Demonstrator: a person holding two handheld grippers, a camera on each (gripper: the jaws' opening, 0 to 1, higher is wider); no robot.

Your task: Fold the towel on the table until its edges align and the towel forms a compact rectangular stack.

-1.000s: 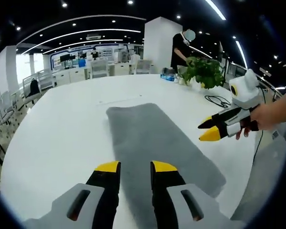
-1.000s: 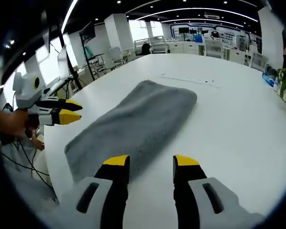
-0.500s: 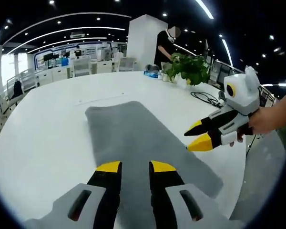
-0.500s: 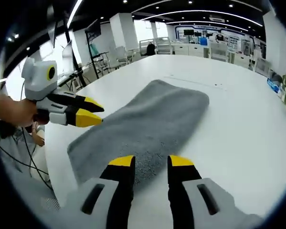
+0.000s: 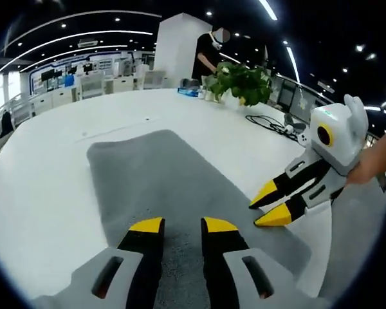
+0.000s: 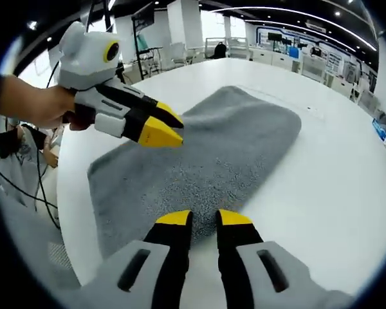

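Observation:
A grey towel (image 5: 161,174) lies flat in a long strip on the white table (image 5: 38,193). My left gripper (image 5: 183,225) hovers low over one short end, its jaws a narrow gap apart with nothing between them. From the right of that view, my right gripper (image 5: 269,206) reaches toward the towel's long edge, jaws slightly apart. In the right gripper view, the towel (image 6: 238,148) stretches away, and my right gripper (image 6: 204,219) sits just above its near long edge with a small gap. The left gripper (image 6: 166,127) hangs over the towel's left end.
A potted plant (image 5: 241,80), a black cable (image 5: 270,122) and a small blue item (image 5: 188,92) sit at the table's far side, where a person (image 5: 206,55) stands. The table edge (image 6: 64,212) is close on the left, with cables (image 6: 13,187) hanging beyond it.
Both grippers have come down and in toward the towel. The right gripper's jaws have narrowed from wide to a small gap. The left jaws keep the same gap.

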